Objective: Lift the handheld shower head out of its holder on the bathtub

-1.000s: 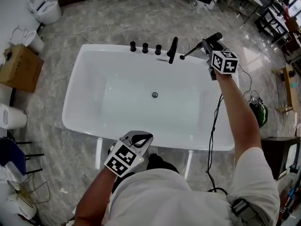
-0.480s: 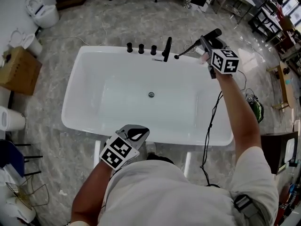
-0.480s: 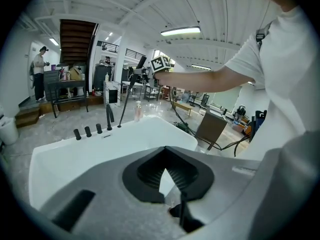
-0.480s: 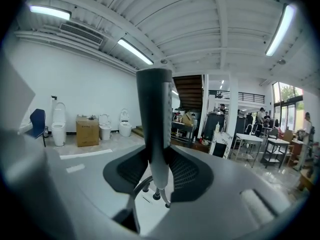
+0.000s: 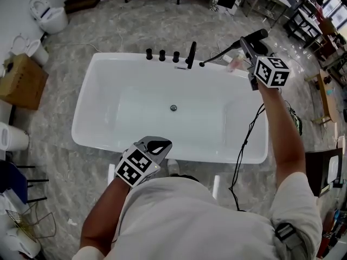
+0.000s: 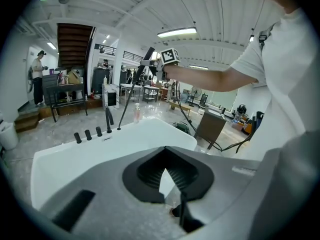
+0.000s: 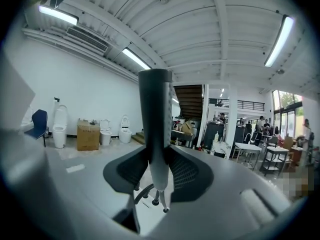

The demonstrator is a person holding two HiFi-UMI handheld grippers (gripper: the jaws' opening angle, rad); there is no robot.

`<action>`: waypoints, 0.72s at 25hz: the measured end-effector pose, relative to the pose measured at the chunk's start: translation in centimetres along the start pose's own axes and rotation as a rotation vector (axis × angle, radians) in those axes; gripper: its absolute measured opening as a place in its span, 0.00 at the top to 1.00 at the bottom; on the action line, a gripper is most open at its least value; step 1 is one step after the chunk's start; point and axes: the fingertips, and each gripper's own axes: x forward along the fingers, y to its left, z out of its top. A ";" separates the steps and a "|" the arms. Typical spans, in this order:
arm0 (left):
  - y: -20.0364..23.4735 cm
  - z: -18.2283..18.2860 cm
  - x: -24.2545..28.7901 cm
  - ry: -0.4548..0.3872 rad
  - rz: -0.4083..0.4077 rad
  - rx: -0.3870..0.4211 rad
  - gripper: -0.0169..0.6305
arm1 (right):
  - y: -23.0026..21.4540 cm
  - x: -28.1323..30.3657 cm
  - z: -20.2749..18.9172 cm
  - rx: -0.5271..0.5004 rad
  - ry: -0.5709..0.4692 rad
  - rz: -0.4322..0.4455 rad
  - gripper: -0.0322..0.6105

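Note:
The black handheld shower head (image 5: 254, 38) hangs above the far right corner of the white bathtub (image 5: 92, 91), clear of the rim. My right gripper (image 5: 248, 46) is shut on its handle. A thin black hose (image 5: 219, 54) runs from it down to the rim beside the spout (image 5: 191, 54). In the right gripper view the handle (image 7: 155, 129) stands upright between the jaws. My left gripper (image 5: 157, 145) hovers at the near rim, shut and holding nothing. From the left gripper view the shower head (image 6: 148, 56) shows high over the tub.
Three black knobs (image 5: 161, 54) line the far rim left of the spout. A pink bottle (image 5: 234, 64) stands on the far right corner. A black cable (image 5: 243, 150) trails on the floor at the right. Toilets (image 5: 51, 12) and a cardboard box (image 5: 21, 80) are at the left.
My right gripper has risen with the shower head, drifting right and away from the rim while the hose stretched out. The left gripper has barely shifted.

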 end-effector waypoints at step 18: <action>-1.9 -0.6 -1.1 -0.006 -0.055 0.042 0.96 | 4.6 -9.5 7.4 -0.032 -0.087 0.009 0.72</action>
